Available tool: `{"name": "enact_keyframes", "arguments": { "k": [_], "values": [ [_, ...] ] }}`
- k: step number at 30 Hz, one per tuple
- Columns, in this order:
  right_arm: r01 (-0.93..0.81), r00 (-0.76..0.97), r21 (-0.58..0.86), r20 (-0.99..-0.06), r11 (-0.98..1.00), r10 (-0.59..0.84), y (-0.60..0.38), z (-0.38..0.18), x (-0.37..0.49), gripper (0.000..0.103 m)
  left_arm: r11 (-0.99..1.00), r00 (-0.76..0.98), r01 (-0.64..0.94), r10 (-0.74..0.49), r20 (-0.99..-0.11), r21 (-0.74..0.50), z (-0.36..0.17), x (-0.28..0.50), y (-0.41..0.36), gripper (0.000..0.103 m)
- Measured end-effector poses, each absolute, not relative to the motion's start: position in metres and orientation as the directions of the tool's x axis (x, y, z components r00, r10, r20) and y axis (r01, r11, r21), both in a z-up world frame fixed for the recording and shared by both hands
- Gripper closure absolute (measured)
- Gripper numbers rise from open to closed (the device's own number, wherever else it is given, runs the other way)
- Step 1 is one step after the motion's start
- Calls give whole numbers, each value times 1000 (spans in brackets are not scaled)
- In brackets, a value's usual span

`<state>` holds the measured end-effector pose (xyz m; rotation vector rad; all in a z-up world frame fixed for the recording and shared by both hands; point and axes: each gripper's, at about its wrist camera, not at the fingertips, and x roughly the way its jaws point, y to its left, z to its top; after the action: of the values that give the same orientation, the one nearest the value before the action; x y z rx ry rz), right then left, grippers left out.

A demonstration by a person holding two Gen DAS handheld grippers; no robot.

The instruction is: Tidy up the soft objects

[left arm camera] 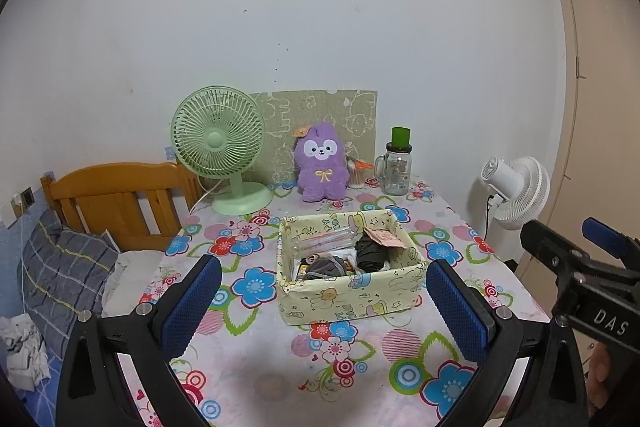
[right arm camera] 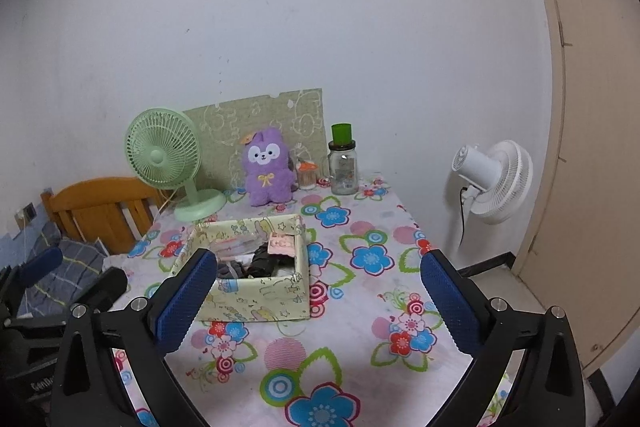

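My left claw (left arm camera: 324, 301) and right claw (right arm camera: 316, 301): both spread wide, empty, above the table's (left arm camera: 256, 367) near edge. Yellow cloth box (left arm camera: 352, 291), mid-table: dark rolled soft items (left arm camera: 370, 253), grey bundle (left arm camera: 324, 267), clear packet inside. Far edge: purple plush (left arm camera: 320, 163), green fan (left arm camera: 220, 147), glass jar (left arm camera: 396, 167). Off the right edge: white fan (left arm camera: 516, 187). Nothing between claws and box.

Two fans (left arm camera: 218, 143) (left arm camera: 516, 191), one purple plush toy (left arm camera: 320, 163), one patterned box (left arm camera: 348, 291), one glass jar (left arm camera: 398, 171), two hand-held grippers (left arm camera: 324, 303) (right arm camera: 320, 303).
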<state>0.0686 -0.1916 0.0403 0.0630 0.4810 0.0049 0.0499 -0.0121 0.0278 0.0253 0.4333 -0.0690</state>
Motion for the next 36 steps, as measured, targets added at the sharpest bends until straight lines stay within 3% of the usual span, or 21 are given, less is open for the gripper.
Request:
{"name": "enact_keyframes", "arguments": {
  "k": [36],
  "values": [
    [-8,888,48,-460,999,29,-185,43,61,0,999,909,51,-51,-415,-12,29,42,-3,0]
  ]
}}
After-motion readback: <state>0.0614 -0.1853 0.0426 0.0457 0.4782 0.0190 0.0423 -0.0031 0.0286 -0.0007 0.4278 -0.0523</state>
